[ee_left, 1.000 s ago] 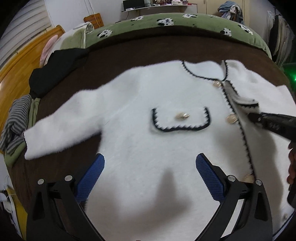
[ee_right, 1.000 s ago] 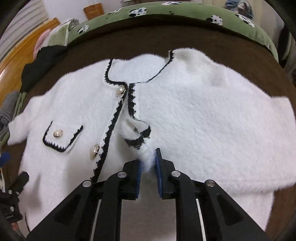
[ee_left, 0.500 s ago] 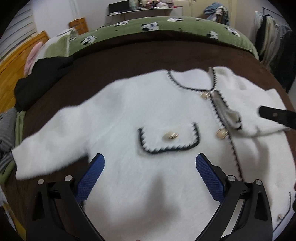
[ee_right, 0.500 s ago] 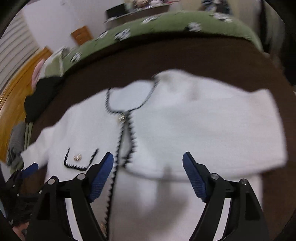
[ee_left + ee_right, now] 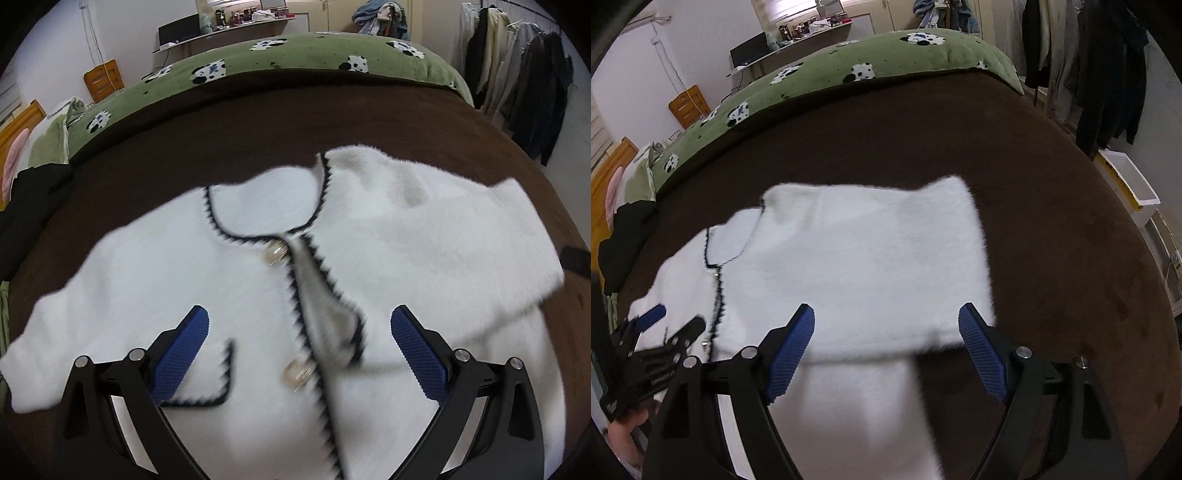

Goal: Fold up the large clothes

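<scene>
The fluffy white cardigan (image 5: 388,236) on the bed (image 5: 1052,206) looks soft, limp and light; grip the sleeve cuff or hem. Left tongs (image 5: 299,350) and right tongs (image 5: 886,347) both gape, empty.

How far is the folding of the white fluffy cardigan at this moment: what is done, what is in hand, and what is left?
Done: one sleeve of the white fluffy cardigan with black trim lies folded across its chest on the brown blanket. In hand: nothing; the left gripper and the right gripper are both open above the fabric. Left: the other sleeve is spread out sideways, and the body is not folded yet.
</scene>
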Demonstrator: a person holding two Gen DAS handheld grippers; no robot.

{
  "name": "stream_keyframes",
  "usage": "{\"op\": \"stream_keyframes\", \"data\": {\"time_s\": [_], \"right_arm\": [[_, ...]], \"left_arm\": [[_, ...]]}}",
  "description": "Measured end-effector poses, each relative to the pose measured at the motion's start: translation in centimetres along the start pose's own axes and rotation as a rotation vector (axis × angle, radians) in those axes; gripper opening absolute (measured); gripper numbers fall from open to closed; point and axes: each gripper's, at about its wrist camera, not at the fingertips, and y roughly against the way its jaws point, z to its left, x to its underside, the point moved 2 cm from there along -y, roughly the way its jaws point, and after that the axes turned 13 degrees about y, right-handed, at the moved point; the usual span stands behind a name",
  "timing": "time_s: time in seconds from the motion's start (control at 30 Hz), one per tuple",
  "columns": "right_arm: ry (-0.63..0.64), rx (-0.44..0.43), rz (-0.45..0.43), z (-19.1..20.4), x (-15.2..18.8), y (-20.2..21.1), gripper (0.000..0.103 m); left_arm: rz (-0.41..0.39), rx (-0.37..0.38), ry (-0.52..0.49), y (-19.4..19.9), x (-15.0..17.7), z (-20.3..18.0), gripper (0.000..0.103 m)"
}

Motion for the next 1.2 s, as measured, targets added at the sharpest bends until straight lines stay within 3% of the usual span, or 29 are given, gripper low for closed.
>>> {"op": "stream_keyframes", "data": {"time_s": [0.2, 0.33, 0.73, 0.87, 1.0, 1.2], "right_arm": [[0.062, 0.0, 0.013, -0.9, -1.0, -2.9, 0.08], [0.135, 0.008, 0.014, -0.5, -1.4, -4.6, 0.08], [0.225, -0.003, 0.013, 1.8, -2.7, -5.8, 0.086], [0.255, -0.025, -0.003, 3.8, -4.0, -4.4, 0.089], [0.308, -0.061, -0.023, 7.6, -4.9, -3.2, 0.089], [0.399, -0.132, -0.043, 16.8, -5.6, -2.9, 0.089]], "left_arm": [[0.013, -0.073, 0.067, -3.8, -0.2, -1.1, 0.097], [0.042, -0.069, 0.138, -5.6, 0.9, -0.1, 0.098], [0.041, -0.055, 0.224, -4.8, 0.8, 1.3, 0.097], [0.004, -0.078, 0.306, -1.7, 0.1, 5.1, 0.097], [-0.03, -0.12, 0.417, 2.1, 0.3, 11.7, 0.097], [-0.042, -0.262, 0.499, 6.2, 2.4, 23.2, 0.097]]}}
